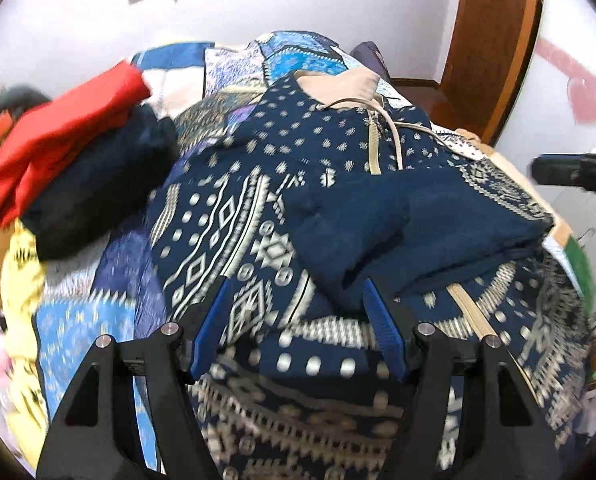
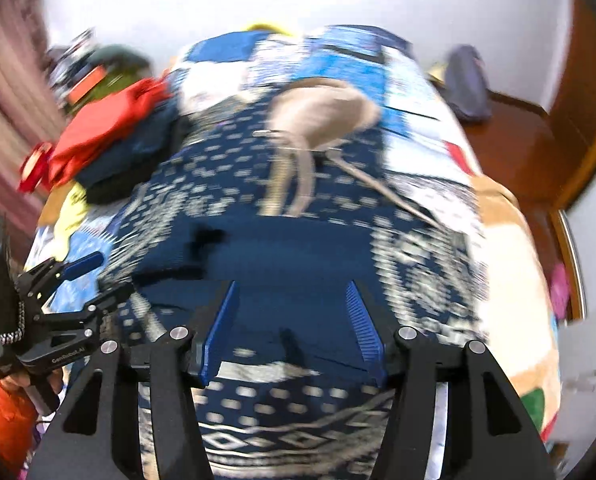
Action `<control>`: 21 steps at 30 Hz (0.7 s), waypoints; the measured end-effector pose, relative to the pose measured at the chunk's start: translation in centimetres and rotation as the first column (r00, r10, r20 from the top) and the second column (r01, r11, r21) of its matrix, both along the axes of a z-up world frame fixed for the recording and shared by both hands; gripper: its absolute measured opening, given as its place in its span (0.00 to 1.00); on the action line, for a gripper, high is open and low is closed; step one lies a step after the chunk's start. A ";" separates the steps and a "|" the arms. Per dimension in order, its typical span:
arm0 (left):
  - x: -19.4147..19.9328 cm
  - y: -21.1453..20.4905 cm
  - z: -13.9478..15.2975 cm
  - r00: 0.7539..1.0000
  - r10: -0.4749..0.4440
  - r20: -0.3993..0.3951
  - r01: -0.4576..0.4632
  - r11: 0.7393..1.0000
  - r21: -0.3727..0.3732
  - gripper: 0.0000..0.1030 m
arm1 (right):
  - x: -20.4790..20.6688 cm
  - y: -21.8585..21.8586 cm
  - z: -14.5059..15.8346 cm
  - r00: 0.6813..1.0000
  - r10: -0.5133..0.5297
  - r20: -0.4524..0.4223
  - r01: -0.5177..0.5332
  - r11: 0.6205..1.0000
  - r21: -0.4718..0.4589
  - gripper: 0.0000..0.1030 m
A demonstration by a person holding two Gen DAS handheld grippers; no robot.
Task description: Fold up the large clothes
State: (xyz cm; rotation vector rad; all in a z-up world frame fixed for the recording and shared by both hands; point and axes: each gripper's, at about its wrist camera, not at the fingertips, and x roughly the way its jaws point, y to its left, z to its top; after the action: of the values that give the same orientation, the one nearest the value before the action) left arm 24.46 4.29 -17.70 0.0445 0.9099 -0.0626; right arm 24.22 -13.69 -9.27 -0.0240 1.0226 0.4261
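Observation:
A large navy hoodie [image 1: 258,208] with a cream geometric pattern, beige hood and drawstrings lies spread on the bed. A plain navy sleeve [image 1: 409,220] is folded across its chest. It also shows, blurred, in the right wrist view [image 2: 282,248]. My left gripper [image 1: 296,292] is open and empty, its blue pads over the lower body of the hoodie. My right gripper [image 2: 292,292] is open and empty over the folded navy part. The left gripper also shows at the left edge of the right wrist view [image 2: 86,272].
A pile of folded red and dark clothes [image 1: 82,160] sits at the bed's left. The bed has a blue patchwork quilt [image 1: 282,56]. A yellow cloth [image 1: 22,292] lies at the near left. A wooden door frame [image 1: 493,40] stands at the right.

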 end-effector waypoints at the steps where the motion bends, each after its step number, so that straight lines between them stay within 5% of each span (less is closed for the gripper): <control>1: 0.6 -0.5 -0.4 1.000 -0.009 -0.004 0.009 1.000 0.006 0.64 | 0.3 -1.3 -0.3 0.999 -0.035 -0.004 0.035 0.999 0.007 0.51; 10: 5.0 -2.6 -2.9 0.998 -0.048 -0.049 0.050 0.998 0.029 0.62 | 0.8 -8.5 -2.7 0.979 -0.194 -0.066 0.197 0.980 0.028 0.51; 13: 5.9 -2.3 -2.5 0.994 -0.092 -0.066 0.088 0.994 -0.062 0.43 | 1.0 -9.8 -3.2 0.973 -0.220 -0.077 0.222 0.975 0.027 0.51; 15: 6.1 -1.8 -1.9 0.995 -0.092 -0.050 0.086 0.991 -0.098 0.20 | 1.0 -10.1 -3.2 0.971 -0.225 -0.077 0.228 0.973 0.034 0.51; 21: 5.5 2.0 2.9 0.997 -0.028 0.069 0.045 0.964 -0.261 0.11 | 1.3 -9.6 -2.5 0.975 -0.220 -0.025 0.221 0.975 0.038 0.51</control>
State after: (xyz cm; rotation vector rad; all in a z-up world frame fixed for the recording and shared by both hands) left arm 29.94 6.30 -14.78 -0.1829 0.8298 -0.2153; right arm 25.54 -23.29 -11.79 0.1295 1.0246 0.2445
